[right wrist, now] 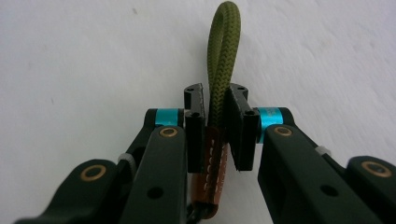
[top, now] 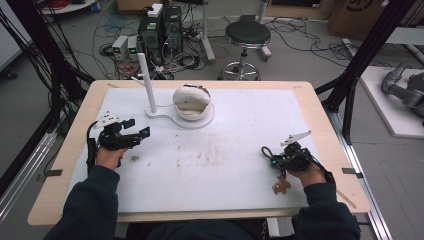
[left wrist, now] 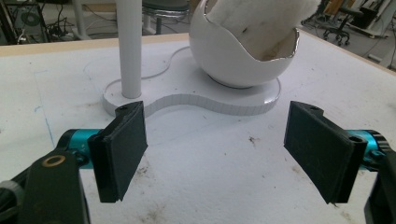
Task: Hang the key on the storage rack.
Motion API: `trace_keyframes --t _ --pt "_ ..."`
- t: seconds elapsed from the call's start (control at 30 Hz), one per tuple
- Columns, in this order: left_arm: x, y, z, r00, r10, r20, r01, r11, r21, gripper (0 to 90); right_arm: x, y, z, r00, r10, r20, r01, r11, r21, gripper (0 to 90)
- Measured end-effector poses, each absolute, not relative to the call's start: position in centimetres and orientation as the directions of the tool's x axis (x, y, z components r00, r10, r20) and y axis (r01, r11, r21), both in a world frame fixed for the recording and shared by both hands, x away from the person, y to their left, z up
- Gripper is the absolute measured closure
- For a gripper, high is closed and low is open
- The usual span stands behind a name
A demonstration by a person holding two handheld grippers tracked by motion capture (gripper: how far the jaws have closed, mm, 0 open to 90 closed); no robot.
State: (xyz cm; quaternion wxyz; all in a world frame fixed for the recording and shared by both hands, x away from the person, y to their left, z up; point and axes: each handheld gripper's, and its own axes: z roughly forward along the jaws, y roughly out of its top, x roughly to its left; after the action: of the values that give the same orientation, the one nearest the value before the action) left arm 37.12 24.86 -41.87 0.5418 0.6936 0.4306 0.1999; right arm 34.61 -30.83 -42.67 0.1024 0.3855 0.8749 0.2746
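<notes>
The olive-green cord loop [right wrist: 223,56] with its brown leather tab [right wrist: 212,175] is clamped between the pads of the right gripper [right wrist: 215,100]; the loop stands out past the fingertips over the white mat [right wrist: 93,56], and the stitched tab runs back between the jaws toward the camera. In the high view the right gripper [top: 272,156] sits near the mat's right front part, with the loop [top: 266,151] poking out at its tip and a brown leather piece [top: 281,187] lying on the mat just in front of the person's right hand [top: 306,175] (whether that piece joins the cord cannot be told).

Well apart, on the left side of the mat, the left gripper [top: 140,127] has its jaws spread wide with nothing between them; ahead of it stands a white stand [left wrist: 196,100] bearing an upright white post [left wrist: 130,46] and a white egg-shaped cup [left wrist: 240,56] with fleecy lining [left wrist: 261,21]. The mat lies on a pale wooden table [top: 75,130].
</notes>
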Motion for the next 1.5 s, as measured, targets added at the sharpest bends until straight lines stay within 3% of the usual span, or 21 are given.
trace_keyframes --t 0.27,0.43,0.53,0.63,0.73,0.77,1.0,1.17,1.5 --pt "37.1 24.7 -42.0 0.553 0.812 -0.187 0.384 -0.05 0.922 21.9 36.8 -29.1 -43.3 -0.67 0.742 -0.019 0.561 0.522 0.643 79.4" --pt "37.0 24.9 -41.9 0.548 0.814 -0.19 0.383 -0.042 0.923 21.9 36.9 -29.3 -43.6 -0.656 0.755 -0.012 0.587 0.52 0.62 53.5" --pt "37.0 25.1 -41.9 0.54 0.818 -0.197 0.384 -0.031 0.923 21.9 36.2 -29.6 -43.2 -0.662 0.749 -0.016 0.606 0.549 0.576 49.9" --pt "37.0 25.1 -41.9 0.542 0.817 -0.196 0.384 -0.033 0.923 21.9 35.8 -30.0 -43.1 -0.658 0.752 -0.02 0.617 0.555 0.557 55.1" --pt "37.0 25.1 -42.0 0.543 0.817 -0.195 0.385 -0.036 0.922 21.9 35.6 -30.3 -43.0 -0.662 0.75 -0.015 0.614 0.553 0.563 77.6" --pt "37.0 25.1 -42.0 0.544 0.816 -0.195 0.383 -0.035 0.923 22.1 35.6 -30.2 -43.1 -0.673 0.739 -0.028 0.599 0.567 0.565 78.9" --pt "37.0 25.2 -42.0 0.545 0.814 -0.201 0.383 -0.028 0.923 22.6 36.0 -30.4 -42.6 -0.668 0.743 0.04 0.575 0.481 0.662 79.2" --pt "36.9 24.5 -41.8 0.592 0.777 -0.213 0.366 -0.023 0.93 31.5 35.9 -29.3 -41.5 -0.712 0.689 0.134 0.497 0.359 0.79 79.1" --pt "36.8 20.2 -40.6 0.704 0.663 -0.255 0.334 0.008 0.943 31.9 35.9 -25.5 -40.7 -0.804 0.554 0.217 0.425 0.279 0.861 79.0"
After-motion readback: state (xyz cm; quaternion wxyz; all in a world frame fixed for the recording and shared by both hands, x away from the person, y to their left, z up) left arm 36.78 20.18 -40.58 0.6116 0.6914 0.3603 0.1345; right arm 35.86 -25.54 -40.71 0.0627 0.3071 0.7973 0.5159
